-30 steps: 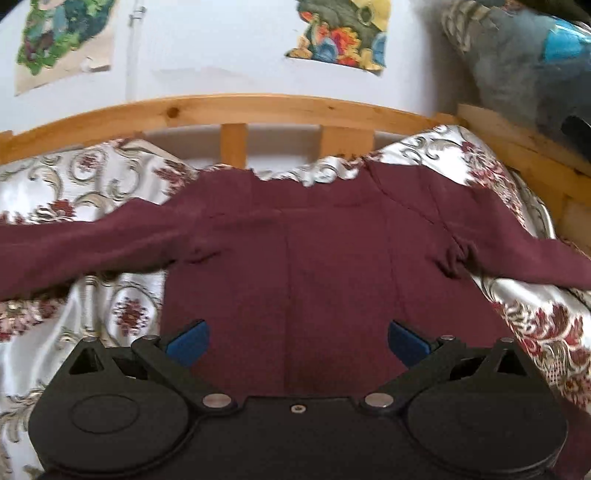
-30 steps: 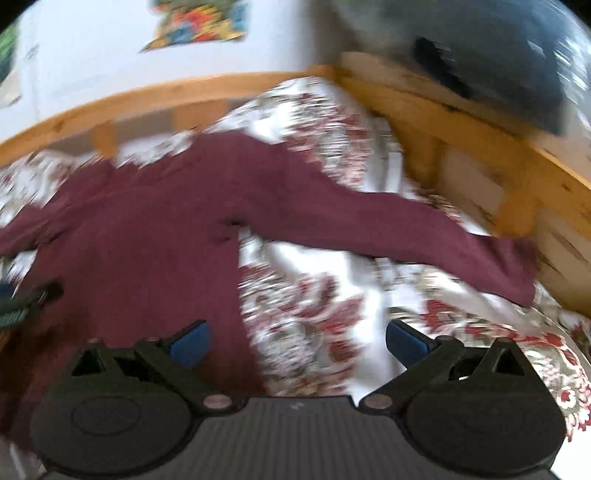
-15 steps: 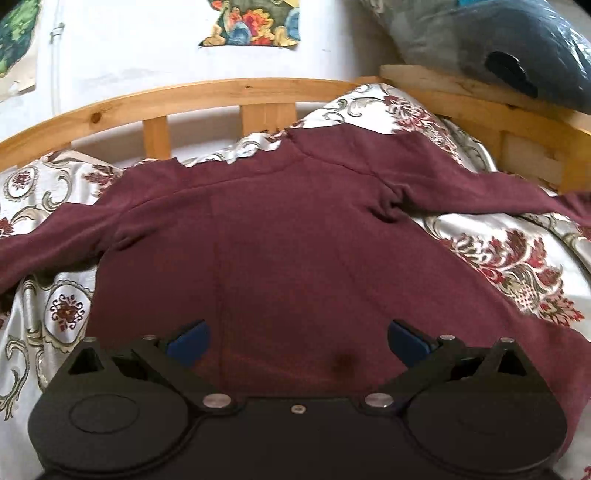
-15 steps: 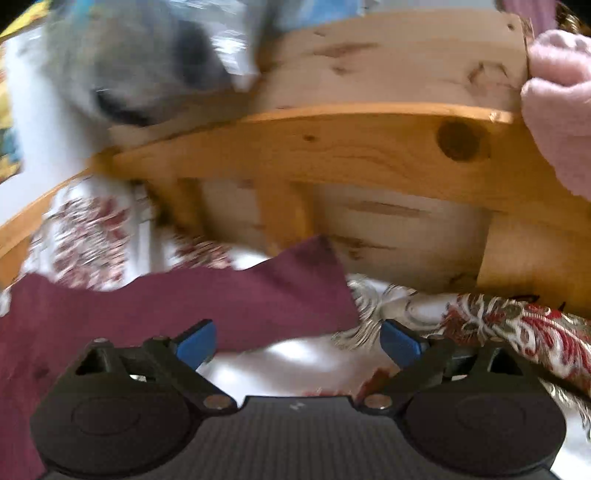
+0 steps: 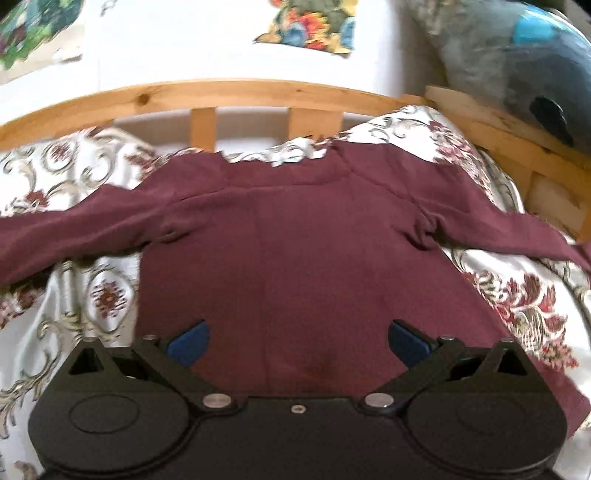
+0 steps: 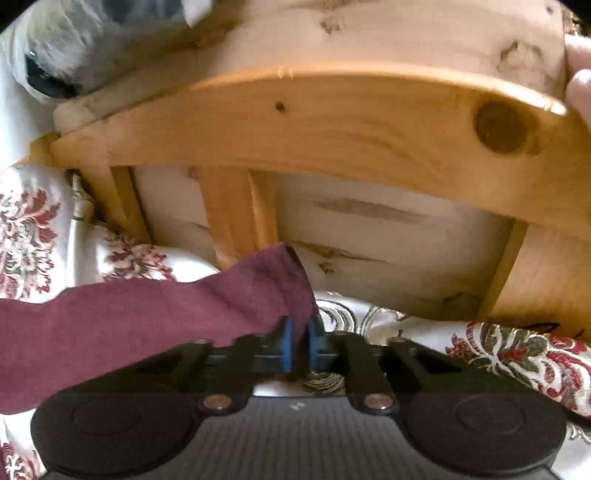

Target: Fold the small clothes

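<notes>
A small maroon long-sleeved top (image 5: 295,251) lies flat on a floral satin bedspread (image 5: 66,295), neck toward the wooden rail, both sleeves spread out. My left gripper (image 5: 297,343) is open and empty, hovering over the top's lower hem. In the right wrist view my right gripper (image 6: 297,347) is shut on the cuff end of the top's right sleeve (image 6: 155,314), which lies near the bed's side rail.
A wooden bed rail with slats (image 5: 236,92) runs along the far side, and a thick side rail (image 6: 332,125) stands close in front of the right gripper. A grey plush toy (image 5: 517,59) sits on the rail corner. Pictures hang on the white wall (image 5: 306,26).
My right gripper swung right to the sleeve cuff and closed on it; it was open before. My left gripper stayed open over the hem, its view shifting slightly.
</notes>
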### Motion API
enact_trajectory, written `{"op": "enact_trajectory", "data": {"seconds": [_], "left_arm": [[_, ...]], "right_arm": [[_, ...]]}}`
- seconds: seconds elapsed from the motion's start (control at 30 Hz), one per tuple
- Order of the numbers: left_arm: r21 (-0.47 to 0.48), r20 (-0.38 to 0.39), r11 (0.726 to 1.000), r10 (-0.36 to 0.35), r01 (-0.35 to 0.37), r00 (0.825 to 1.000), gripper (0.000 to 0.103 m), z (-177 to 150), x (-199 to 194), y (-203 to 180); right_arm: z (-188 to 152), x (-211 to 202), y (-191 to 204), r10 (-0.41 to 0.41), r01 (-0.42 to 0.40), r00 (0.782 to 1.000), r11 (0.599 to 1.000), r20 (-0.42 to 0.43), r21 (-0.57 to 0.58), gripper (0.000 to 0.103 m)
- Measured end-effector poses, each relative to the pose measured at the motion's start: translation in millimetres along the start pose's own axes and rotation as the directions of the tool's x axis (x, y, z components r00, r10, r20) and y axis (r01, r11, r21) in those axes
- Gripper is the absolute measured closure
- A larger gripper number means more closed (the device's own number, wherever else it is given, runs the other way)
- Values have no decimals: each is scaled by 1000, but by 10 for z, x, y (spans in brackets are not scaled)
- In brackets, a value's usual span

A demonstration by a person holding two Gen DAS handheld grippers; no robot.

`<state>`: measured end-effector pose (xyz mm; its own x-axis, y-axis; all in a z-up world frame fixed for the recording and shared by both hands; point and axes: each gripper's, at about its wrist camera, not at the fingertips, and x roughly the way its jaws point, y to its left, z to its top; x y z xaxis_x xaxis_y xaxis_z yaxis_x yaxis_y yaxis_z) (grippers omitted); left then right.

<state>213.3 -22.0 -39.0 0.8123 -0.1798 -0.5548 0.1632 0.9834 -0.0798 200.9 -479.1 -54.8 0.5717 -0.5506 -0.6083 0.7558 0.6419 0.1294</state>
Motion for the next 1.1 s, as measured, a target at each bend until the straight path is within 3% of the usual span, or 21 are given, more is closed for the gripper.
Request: {"op": "enact_trajectory", "data": {"seconds": [0.13, 0.27, 0.37, 0.47, 0.6, 0.73, 0.83, 0.93, 1.03, 1.07, 1.1], "left_arm": [[-102, 10, 994, -45, 45, 999, 1, 110, -138, 275], [-185, -16, 981, -60, 56, 998, 1, 277, -239, 527], [-227, -3, 973, -49, 46, 999, 1, 367, -352, 677], [-291, 33, 953, -74, 80, 997, 1, 428, -460, 832], [-365, 88, 926, -73, 100, 993, 1, 486, -577, 1001], [-373, 131, 925, -21, 68, 991, 1, 529, -689, 1120], [-403, 152, 914, 12, 51, 988, 1, 520, -714, 1239], [-467, 147, 883, 21, 50, 989, 1, 502, -670, 1398], [-511, 134, 859, 33, 41, 990, 1, 477, -598, 1510], [-519, 129, 854, 36, 37, 991, 1, 459, -574, 1540], [-525, 122, 850, 35, 35, 992, 1, 448, -545, 1559]], "right_arm": [[-1, -387, 142, 38, -34, 996, 998, 85, -52, 97], [142, -817, 494, 126, -103, 981, 982, 149, -156, 97], [265, -1279, 883, 252, -189, 943, 943, 219, -273, 97], [286, -1752, 1316, 404, -298, 886, 872, 228, -388, 97], [85, -2226, 1976, 568, -395, 802, 735, 184, -551, 97], [-382, -2615, 2528, 699, -481, 712, 554, 66, -679, 97], [-806, -2733, 2849, 750, -510, 661, 420, -30, -750, 97], [-1309, -2830, 2983, 776, -485, 623, 282, -101, -828, 97], [-1718, -2774, 3131, 764, -481, 615, 168, -194, -860, 90], [-1810, -2744, 3126, 759, -494, 610, 138, -229, -858, 80], [-1879, -2723, 3107, 754, -509, 604, 114, -259, -853, 63]]}}
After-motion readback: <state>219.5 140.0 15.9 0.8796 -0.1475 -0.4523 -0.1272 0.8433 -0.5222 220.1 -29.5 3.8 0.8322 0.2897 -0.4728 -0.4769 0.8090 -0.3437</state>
